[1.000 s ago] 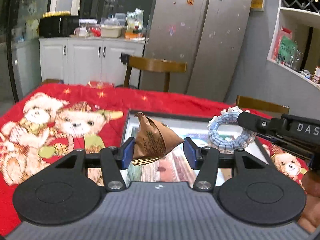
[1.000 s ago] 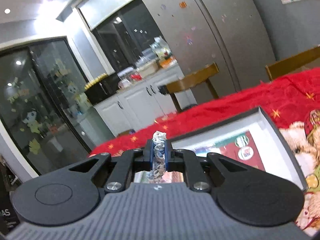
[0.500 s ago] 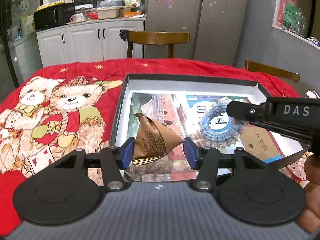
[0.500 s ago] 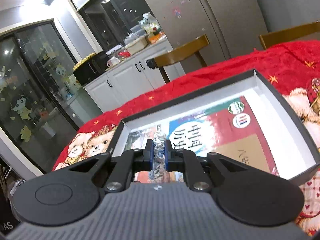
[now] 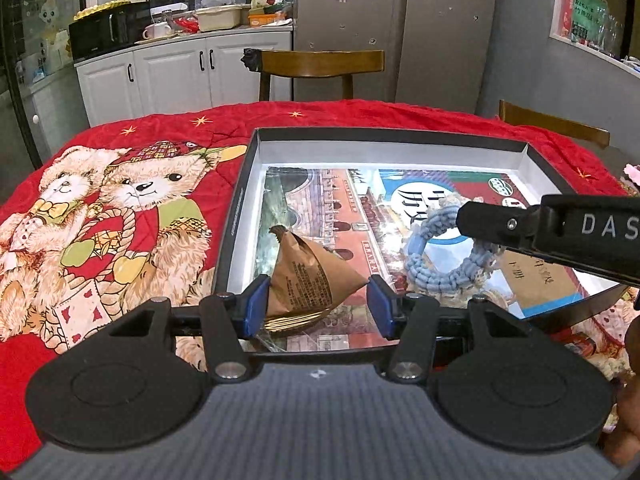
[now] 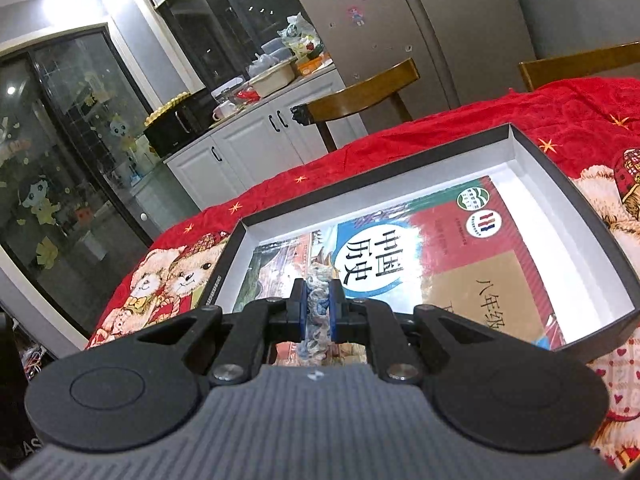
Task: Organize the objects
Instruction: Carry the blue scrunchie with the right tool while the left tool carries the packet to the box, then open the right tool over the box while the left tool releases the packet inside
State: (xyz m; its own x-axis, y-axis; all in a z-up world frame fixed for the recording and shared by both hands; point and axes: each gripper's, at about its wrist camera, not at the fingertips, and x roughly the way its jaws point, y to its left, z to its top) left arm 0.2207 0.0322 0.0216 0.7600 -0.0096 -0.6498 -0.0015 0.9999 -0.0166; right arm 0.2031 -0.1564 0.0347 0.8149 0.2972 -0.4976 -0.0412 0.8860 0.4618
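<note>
A book (image 6: 448, 256) lies in the box (image 6: 600, 236) on the blanket (image 5: 120, 208), chairs (image 5: 320, 68) behind

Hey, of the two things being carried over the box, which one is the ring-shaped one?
The blue braided rope ring, pinched by the right gripper. The left gripper holds a brown pyramid-shaped packet, solid with no hole, over the black box.

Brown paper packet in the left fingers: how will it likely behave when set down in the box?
The packet looks creased and puffy, so probably light and crushable. Its pyramid shape suggests it will settle on a flat face, not roll. The glossy book cover in the box might let it slide.
</note>
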